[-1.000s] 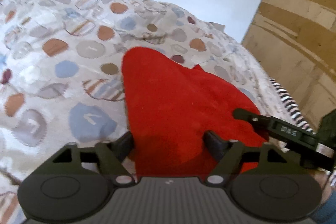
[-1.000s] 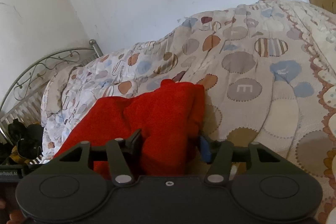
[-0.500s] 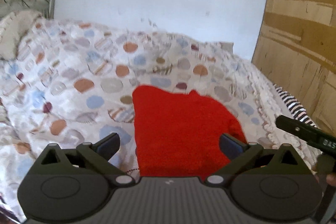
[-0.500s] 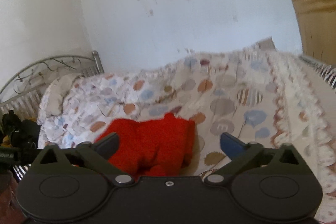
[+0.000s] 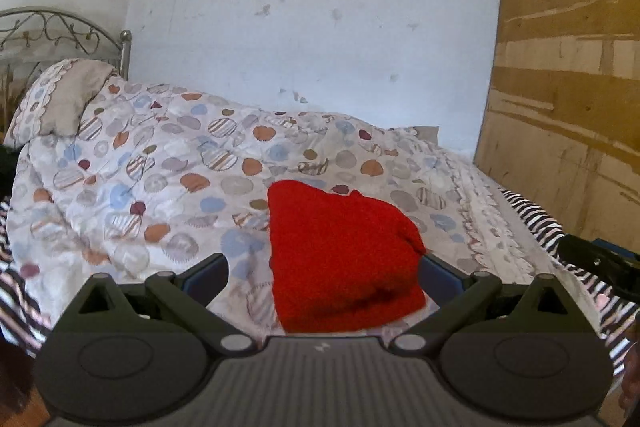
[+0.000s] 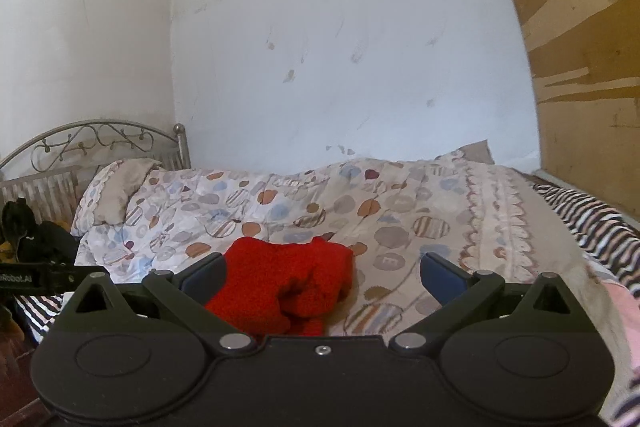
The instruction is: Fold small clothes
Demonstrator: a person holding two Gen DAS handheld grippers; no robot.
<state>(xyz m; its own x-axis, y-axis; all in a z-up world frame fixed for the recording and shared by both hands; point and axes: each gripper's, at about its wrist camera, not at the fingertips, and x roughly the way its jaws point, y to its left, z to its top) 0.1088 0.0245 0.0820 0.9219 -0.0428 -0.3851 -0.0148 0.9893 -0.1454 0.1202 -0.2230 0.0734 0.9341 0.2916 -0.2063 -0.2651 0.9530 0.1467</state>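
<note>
A red knitted garment (image 5: 344, 255) lies folded in a compact bundle on the spotted quilt (image 5: 160, 195), free of both grippers. My left gripper (image 5: 322, 273) is open wide, drawn back from the near edge of the bundle, with nothing between its fingers. In the right wrist view the same garment (image 6: 288, 287) lies low and left of centre, and my right gripper (image 6: 322, 275) is also open wide and clear of it. The right gripper's tip (image 5: 600, 263) shows at the right edge of the left view. The left gripper's body (image 6: 52, 277) shows at the left edge of the right view.
The quilt covers a bed against a white wall (image 6: 340, 67). A pillow (image 5: 64, 99) and a metal headboard (image 6: 92, 143) are at the left. A striped sheet (image 6: 592, 223) runs along the right side under a brown board (image 5: 568, 107). Dark items (image 6: 24, 227) sit beside the headboard.
Both grippers opened and let go of the red garment. Both pulled back and upward, so the garment looks smaller and more of the bed and wall shows.
</note>
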